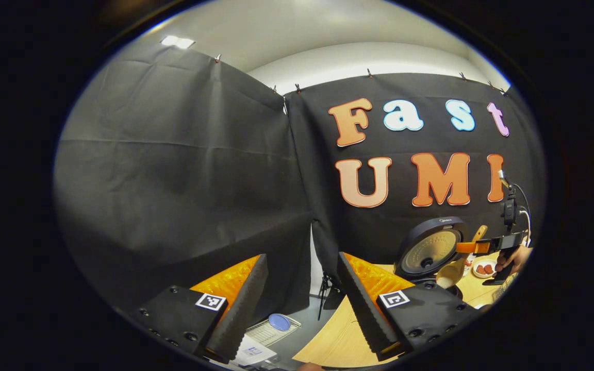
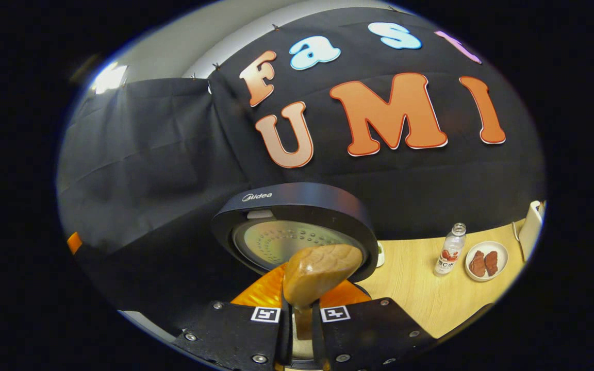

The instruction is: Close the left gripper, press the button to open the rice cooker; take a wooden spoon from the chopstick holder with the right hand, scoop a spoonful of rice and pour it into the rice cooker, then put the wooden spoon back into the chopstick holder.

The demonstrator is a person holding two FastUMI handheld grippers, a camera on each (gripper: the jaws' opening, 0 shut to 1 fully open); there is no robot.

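Spoon clamped, cooker lid up

Wood fills the front of your right gripper view: the wooden spoon [image 2: 322,273], smooth and rounded, its bowl tipped up in front of the rice cooker [image 2: 297,232]. Your right gripper [image 2: 301,319] has both fingers pressed narrow on the spoon's handle, one black block to each side, each carrying one square printed marker. Whether rice lies in the bowl you cannot tell from this angle, since it shows you its back.

The cooker's lid stands raised. It is a round, dark, matte ring around a pale metal inner plate dotted with small dimples. To its right, on the light wood-grain table [image 2: 421,299], stand one clear plastic bottle [image 2: 449,250] with a red label and one small white plate [image 2: 487,261] holding two reddish-brown pieces. The two sit just beside each other.

Your left gripper [image 1: 302,299] hangs wide apart and holds nothing. Its two fingers are wedge-shaped, faced with ribbed black foam and backed with orange plastic, and each carries one marker. In the left gripper view the rice cooker [image 1: 431,250] stands farther off on the table [image 1: 328,340] with its lid up, and your right gripper [image 1: 488,246] reaches in beside it, held by a hand [image 1: 514,259]. The spoon [image 1: 478,234] pokes up above its orange fingers. Below, past the table's edge, one blue round lid [image 1: 279,322] lies on a wire rack [image 1: 271,332].
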